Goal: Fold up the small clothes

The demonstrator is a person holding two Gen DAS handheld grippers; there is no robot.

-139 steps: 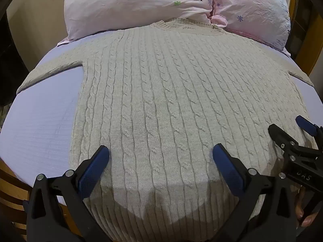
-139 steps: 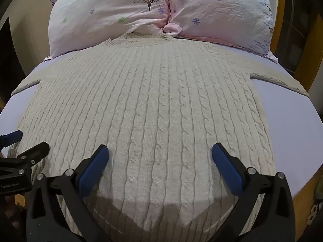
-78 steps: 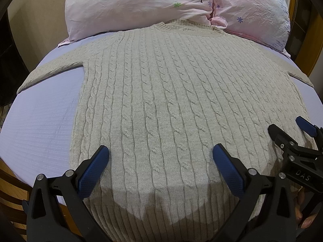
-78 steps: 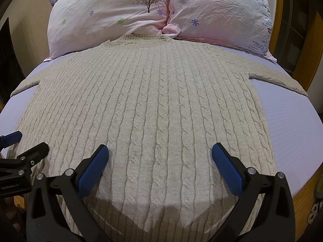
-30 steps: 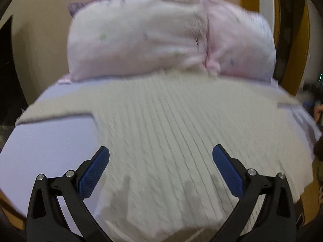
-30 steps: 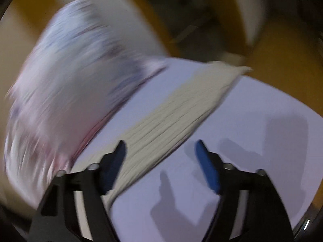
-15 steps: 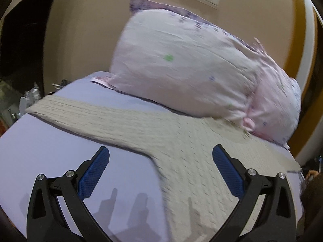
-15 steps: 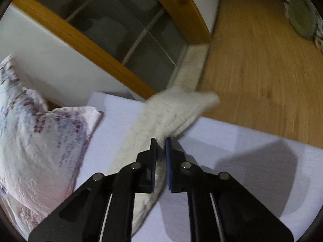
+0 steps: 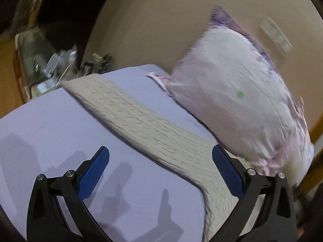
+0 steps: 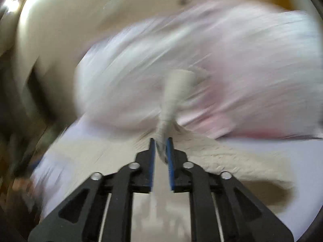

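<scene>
A beige cable-knit sweater lies on a lilac bed sheet [image 9: 50, 125]. In the left wrist view its left sleeve [image 9: 141, 121] runs flat from the far left edge toward the body at lower right. My left gripper [image 9: 160, 170] is open and hovers above the sleeve, holding nothing. In the blurred right wrist view my right gripper [image 10: 160, 148] is shut on the other sleeve's cuff [image 10: 173, 94], which stands up lifted from the sweater body [image 10: 212, 153].
Pink floral pillows [image 9: 232, 92] lie at the head of the bed against a tan wall, also showing in the right wrist view [image 10: 201, 60]. Clutter [image 9: 50, 64] sits beyond the bed's left edge. A wooden bed frame [image 9: 315, 129] is at the right.
My right gripper, shut on the right sleeve's cuff, has lifted it and swung it in over the sweater toward the pillows. My left gripper has turned further left along the left sleeve.
</scene>
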